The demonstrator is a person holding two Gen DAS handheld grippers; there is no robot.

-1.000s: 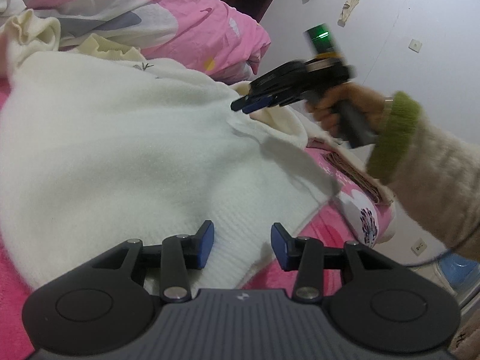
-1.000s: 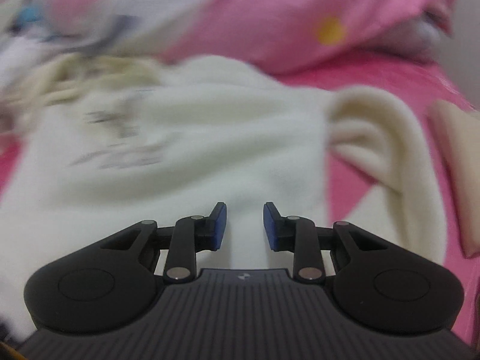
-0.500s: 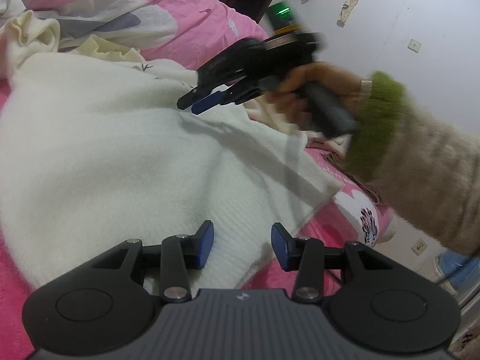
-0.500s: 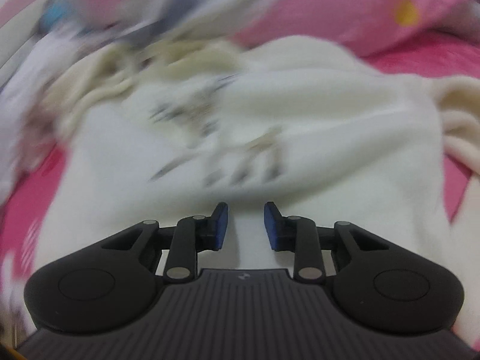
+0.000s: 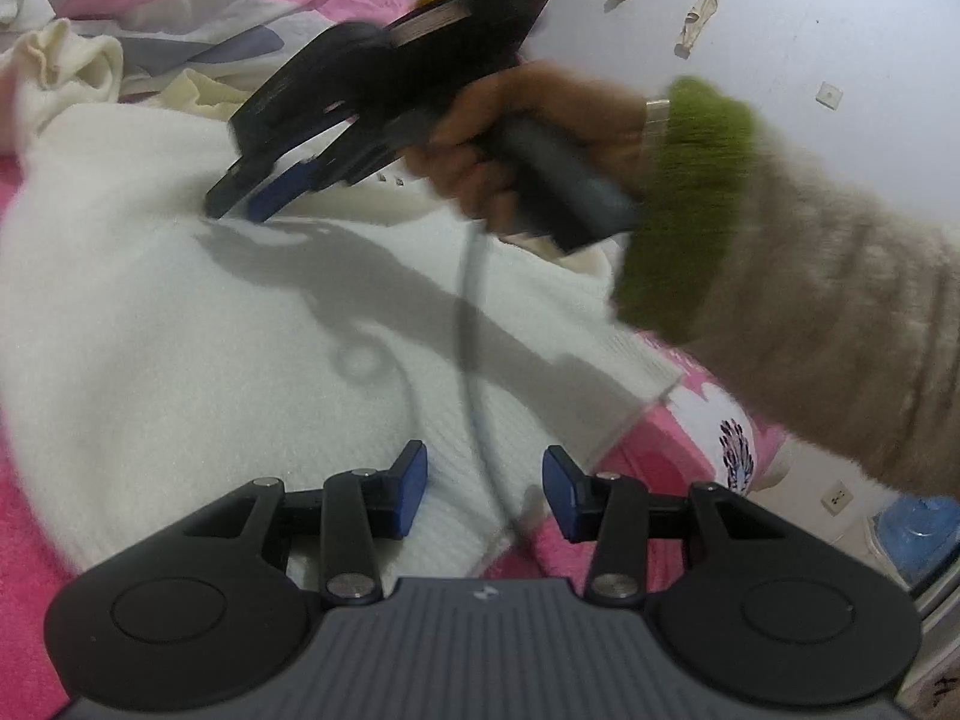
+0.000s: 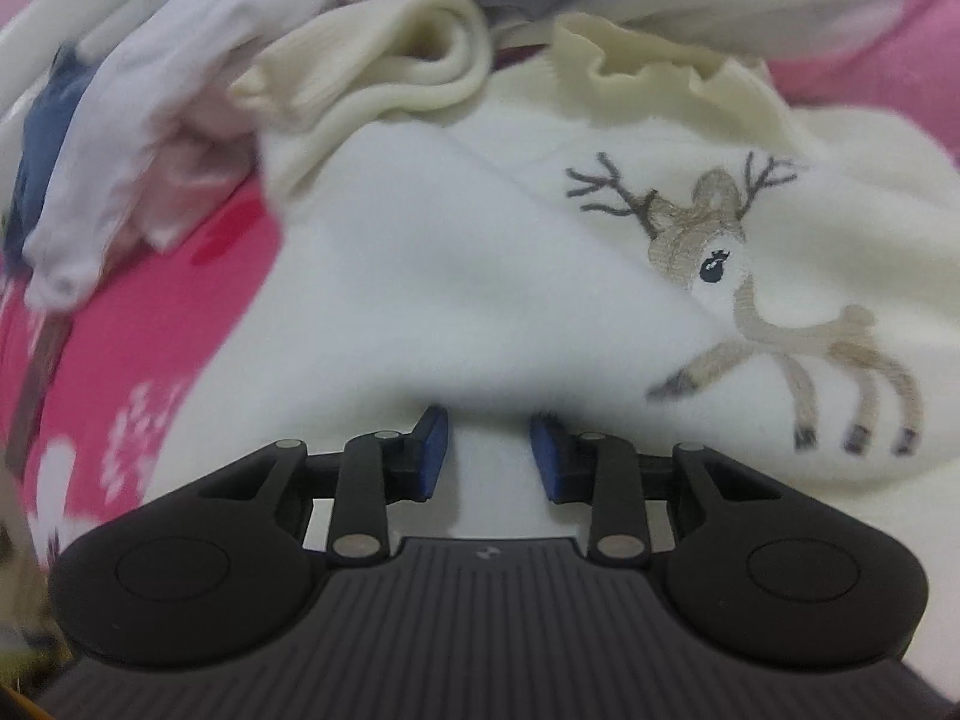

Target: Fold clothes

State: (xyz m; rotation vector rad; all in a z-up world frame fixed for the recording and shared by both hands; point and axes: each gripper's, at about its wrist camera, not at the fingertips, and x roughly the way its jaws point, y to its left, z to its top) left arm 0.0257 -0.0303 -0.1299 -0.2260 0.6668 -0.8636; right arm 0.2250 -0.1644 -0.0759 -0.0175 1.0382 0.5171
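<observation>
The white sweater lies under both grippers: right gripper fingers, just widened, straddle its fold; left gripper fingers spread above its hem.

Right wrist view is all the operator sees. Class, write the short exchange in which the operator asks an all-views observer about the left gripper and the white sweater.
Operator: Is the left gripper holding anything?
Observer: No. The left gripper is open above the ribbed hem of the white sweater, and nothing is pinched.
Operator: Is anything lying across the sweater that I can't see?
Observer: Yes. A grey cable hangs below the person's right hand and trails over the sweater towards the left gripper.
</observation>
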